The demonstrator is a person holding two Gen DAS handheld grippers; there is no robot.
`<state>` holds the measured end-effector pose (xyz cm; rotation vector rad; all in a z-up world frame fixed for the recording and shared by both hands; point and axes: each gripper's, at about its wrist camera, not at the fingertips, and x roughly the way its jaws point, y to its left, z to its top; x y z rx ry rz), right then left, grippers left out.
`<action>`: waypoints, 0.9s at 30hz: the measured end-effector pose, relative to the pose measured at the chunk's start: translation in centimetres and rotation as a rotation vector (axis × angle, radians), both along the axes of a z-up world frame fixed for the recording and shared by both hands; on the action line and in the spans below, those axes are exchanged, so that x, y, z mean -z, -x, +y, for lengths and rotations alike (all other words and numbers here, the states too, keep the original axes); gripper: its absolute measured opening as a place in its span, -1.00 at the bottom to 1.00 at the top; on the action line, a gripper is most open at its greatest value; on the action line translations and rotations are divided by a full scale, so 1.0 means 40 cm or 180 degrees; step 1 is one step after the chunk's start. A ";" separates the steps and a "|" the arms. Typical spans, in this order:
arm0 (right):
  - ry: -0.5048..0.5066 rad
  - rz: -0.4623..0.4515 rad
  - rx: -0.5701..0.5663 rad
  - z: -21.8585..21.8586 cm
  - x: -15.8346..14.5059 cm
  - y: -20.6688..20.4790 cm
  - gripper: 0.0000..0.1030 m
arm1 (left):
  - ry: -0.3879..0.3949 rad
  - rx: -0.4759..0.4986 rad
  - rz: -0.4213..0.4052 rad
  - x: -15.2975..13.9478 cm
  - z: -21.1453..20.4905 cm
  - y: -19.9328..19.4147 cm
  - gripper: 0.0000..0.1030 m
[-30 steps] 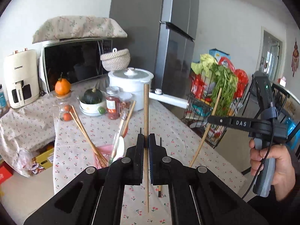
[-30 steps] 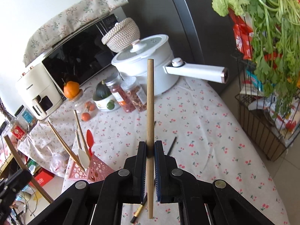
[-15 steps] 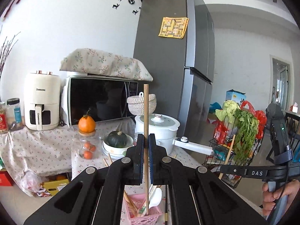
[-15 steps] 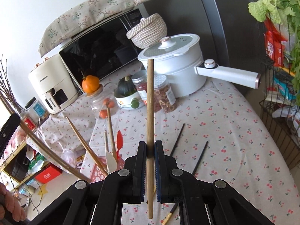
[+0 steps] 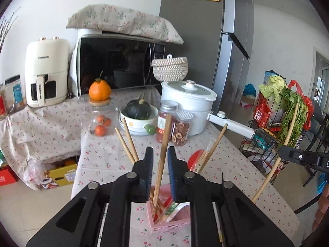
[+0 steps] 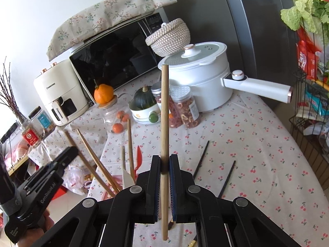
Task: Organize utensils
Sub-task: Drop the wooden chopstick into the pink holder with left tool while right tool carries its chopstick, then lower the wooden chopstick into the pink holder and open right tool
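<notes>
Over the pink utensil holder [image 5: 168, 216] at the near edge of the cherry-print tablecloth [image 5: 107, 150], the left gripper [image 5: 160, 164] is letting go: its jaws are opening, and the wooden chopstick [image 5: 162, 156] between them is leaning free of both pads, its lower end already down inside the holder. Releasing right above the opening makes sense, since the stick only has to tip against the others standing there. Those other chopsticks are fanning out to either side because the holder is shallow and they are resting on its rim, alongside a white spoon and a red one.

To the right, the right gripper [image 6: 164, 177] is clamping a second wooden chopstick [image 6: 165, 123] upright, jaws narrow and pressed on its lower part. Holding it vertical is probably deliberate, so it can go into the holder end-first once the left gripper is out of the way.

Two black chopsticks [image 6: 201, 160] are lying flat on the cloth beyond it, not yet collected, so the sorting looks partly done. The white pot [image 6: 201, 78] and snack jars [image 6: 185, 109] are standing well behind, clear of the work
</notes>
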<state>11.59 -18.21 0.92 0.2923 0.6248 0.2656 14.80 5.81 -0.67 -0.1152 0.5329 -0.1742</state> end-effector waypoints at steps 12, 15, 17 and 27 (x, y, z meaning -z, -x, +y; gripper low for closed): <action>-0.0020 -0.0483 -0.0174 0.074 -0.055 0.026 -0.89 | 0.0156 -0.0242 0.0786 0.043 0.092 0.082 0.63; -0.0023 -0.0576 -0.0207 0.101 -0.061 0.024 -0.89 | 0.0233 -0.0310 0.1004 0.067 0.125 0.099 0.63; -0.0020 -0.0630 -0.0233 0.121 -0.061 0.020 -0.89 | 0.0301 -0.0320 0.1067 0.076 0.142 0.106 0.63; 0.0467 -0.0951 -0.0264 0.239 -0.046 0.015 -0.89 | 0.0372 -0.0310 0.1098 0.077 0.171 0.113 0.63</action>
